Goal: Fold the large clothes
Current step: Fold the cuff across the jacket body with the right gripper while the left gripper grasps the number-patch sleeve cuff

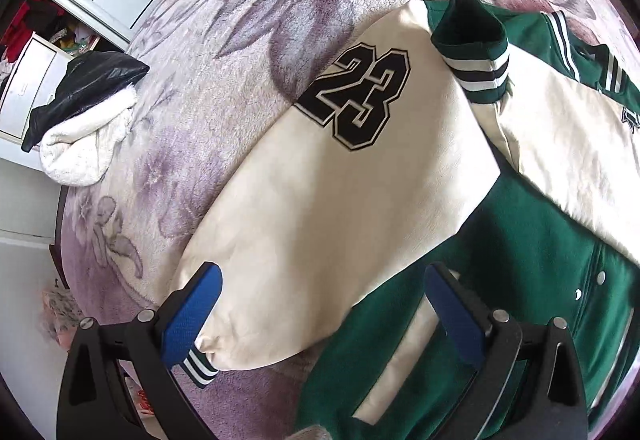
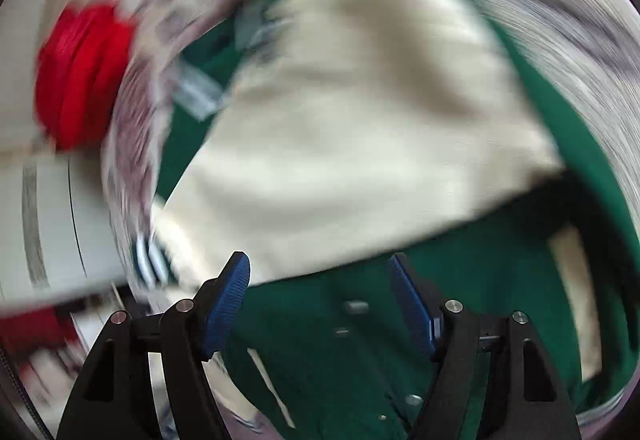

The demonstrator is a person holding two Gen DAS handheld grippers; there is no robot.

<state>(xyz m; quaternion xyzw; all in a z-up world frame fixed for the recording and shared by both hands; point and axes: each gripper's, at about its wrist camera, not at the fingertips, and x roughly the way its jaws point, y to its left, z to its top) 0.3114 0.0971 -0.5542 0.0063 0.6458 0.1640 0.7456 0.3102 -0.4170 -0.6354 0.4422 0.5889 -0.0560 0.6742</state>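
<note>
Varsity jacket [image 1: 520, 240], green body with cream sleeves, is lying spread on the floral fleece blanket [image 1: 200, 100]. One cream sleeve [image 1: 340, 200] bearing a black "23" patch [image 1: 356, 96] is lying folded across the green front; its striped green cuff [image 1: 472, 40] is resting near the collar end. A second cream sleeve is running along the right edge.

Left gripper [image 1: 320, 304] is hovering over the jacket's lower part, blue-padded fingers [image 1: 196, 316] spread wide, holding nothing.

Right gripper [image 2: 320, 300] is likewise standing wide apart and empty above the green snap-button front [image 2: 352, 320]; that view is heavily motion-blurred.

A black and white garment pile [image 1: 80, 112] is sitting at the blanket's left edge, well apart from the jacket. A red blurred object [image 2: 80, 72] is showing at upper left of the right wrist view.
</note>
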